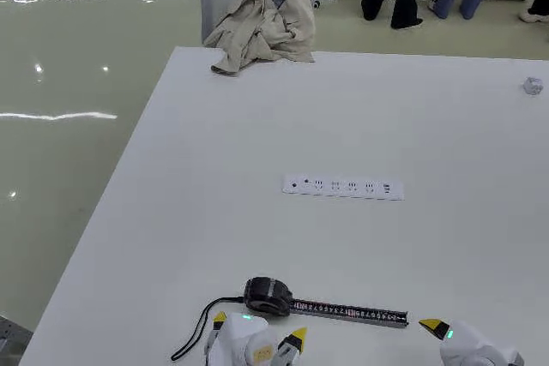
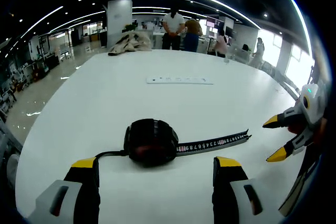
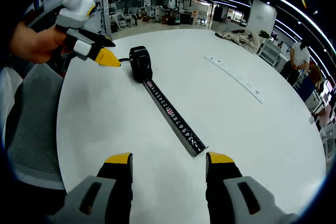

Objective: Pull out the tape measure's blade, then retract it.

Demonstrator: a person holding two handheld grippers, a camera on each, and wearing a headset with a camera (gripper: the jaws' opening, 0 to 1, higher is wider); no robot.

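Judging from the blade lying drawn out flat on the table, near its front edge and running rightward from the tape measure case, treat retraction as the step in hand — clamp the case squarely first, then feed the blade back slowly to avoid whip. Note the left gripper low and level just behind the case and in line with it, jaws apart and empty. Note the right gripper aimed along the blade, just short of its tip, jaws likewise apart — holding nothing.
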